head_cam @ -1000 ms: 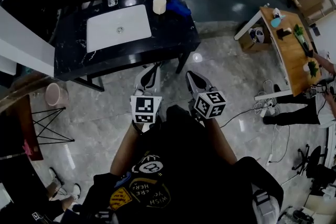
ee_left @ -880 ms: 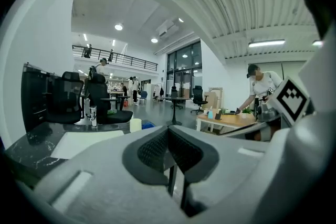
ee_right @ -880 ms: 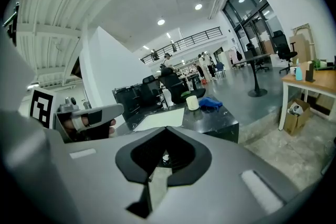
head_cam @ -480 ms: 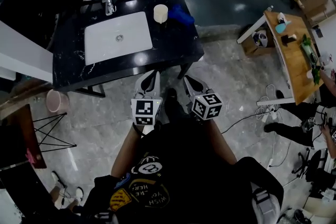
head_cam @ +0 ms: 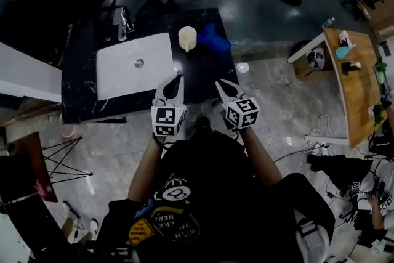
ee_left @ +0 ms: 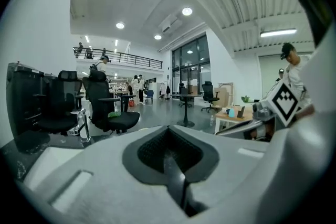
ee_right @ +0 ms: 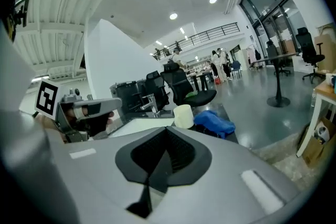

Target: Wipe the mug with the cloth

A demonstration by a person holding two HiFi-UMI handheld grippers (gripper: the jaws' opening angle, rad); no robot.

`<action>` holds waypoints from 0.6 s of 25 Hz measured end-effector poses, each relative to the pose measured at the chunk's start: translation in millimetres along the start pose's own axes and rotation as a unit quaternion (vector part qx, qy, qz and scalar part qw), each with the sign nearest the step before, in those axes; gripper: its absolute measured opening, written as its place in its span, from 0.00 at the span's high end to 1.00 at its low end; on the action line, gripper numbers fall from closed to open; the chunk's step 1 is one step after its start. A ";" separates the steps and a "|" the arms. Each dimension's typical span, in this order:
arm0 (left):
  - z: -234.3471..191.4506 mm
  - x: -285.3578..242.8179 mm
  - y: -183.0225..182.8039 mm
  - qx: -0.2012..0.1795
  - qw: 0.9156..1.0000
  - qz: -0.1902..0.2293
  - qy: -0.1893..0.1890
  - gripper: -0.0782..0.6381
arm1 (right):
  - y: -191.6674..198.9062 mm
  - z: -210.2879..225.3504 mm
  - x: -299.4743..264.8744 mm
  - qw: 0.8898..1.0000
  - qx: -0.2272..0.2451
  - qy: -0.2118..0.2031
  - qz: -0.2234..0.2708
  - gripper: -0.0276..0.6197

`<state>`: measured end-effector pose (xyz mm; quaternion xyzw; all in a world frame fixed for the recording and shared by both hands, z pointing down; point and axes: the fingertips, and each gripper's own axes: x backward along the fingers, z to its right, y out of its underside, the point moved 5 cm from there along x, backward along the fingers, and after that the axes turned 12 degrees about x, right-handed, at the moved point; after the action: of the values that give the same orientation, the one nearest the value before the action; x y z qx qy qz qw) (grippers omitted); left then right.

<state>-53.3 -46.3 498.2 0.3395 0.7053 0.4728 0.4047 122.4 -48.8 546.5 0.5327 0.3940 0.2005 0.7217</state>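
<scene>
Opening comes first: left gripper (head_cam: 176, 77) and right gripper (head_cam: 220, 84) are both closed and empty. Cloth (head_cam: 213, 40) lies just right of the mug (head_cam: 187, 39), upper centre; descend on the cloth squarely.

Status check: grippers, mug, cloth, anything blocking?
Left gripper and right gripper shut, empty, at the counter's near edge. Mug upright, blue cloth beside it, both untouched. Nothing blocking.

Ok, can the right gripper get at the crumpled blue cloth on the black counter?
Probably yes. The right gripper, shut, hangs over the near edge of the black counter; nothing stands between it and the crumpled blue cloth, and the cream mug sits left of that path.
</scene>
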 end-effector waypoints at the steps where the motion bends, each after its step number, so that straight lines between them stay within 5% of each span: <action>1: -4.7 -9.7 2.2 0.012 1.000 -0.003 0.001 0.88 | 5.0 10.4 -13.2 1.000 -0.004 -0.012 -0.017 0.95; 4: -27.9 -33.2 11.7 0.066 0.998 -0.009 -0.004 0.88 | 16.9 35.5 -49.7 0.998 -0.021 -0.033 -0.055 0.86; 7: -52.0 -54.4 17.0 0.073 0.997 -0.013 -0.027 0.88 | 17.3 60.3 -80.4 0.998 -0.010 -0.015 -0.063 0.80; 10: -68.2 -71.9 13.1 0.064 0.997 -0.016 -0.037 0.88 | 23.0 87.0 -120.3 0.996 -0.020 0.003 -0.090 0.57; 15: -78.2 -87.6 -0.1 0.051 0.998 -0.022 -0.020 0.88 | 15.4 148.6 -187.6 0.988 -0.049 0.102 -0.109 0.30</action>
<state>-84.3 -152.5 537.7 0.3529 0.7277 0.4205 0.4112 126.3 -267.2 645.5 0.4271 0.5108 0.1925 0.7208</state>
